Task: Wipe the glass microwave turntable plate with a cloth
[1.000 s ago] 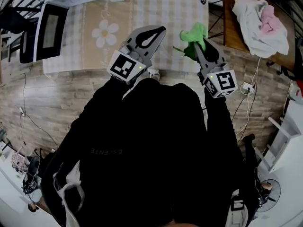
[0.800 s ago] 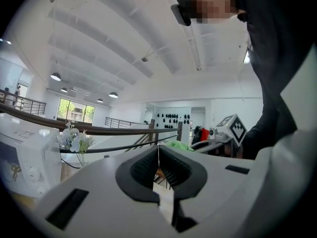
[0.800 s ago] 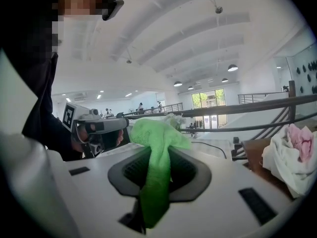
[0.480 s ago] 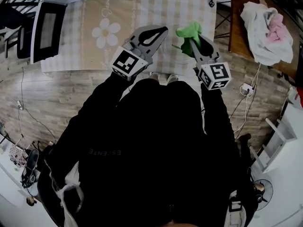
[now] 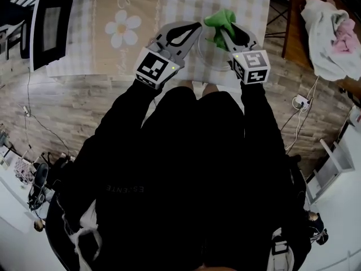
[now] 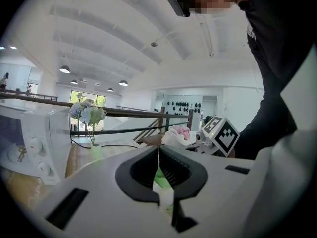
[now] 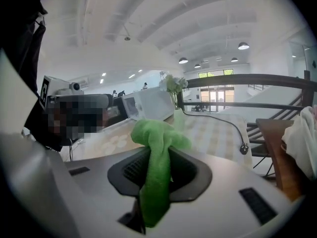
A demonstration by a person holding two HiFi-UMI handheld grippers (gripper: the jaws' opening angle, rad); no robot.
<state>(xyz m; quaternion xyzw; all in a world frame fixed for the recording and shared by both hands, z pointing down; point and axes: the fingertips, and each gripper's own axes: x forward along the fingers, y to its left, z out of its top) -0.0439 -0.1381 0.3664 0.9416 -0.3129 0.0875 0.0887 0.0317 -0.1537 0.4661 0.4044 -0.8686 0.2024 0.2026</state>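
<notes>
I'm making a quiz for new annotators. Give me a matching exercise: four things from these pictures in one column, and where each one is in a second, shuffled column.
Things
1. green cloth
2. glass plate
3. microwave
4. white and pink laundry pile

Places
A. at the left end of the checked table
B. clamped in the right tool
C. on the brown table off to the right
D. gripped at its edge by the left tool

Pairs: 1-B; 2-D; 3-A; 4-C
</notes>
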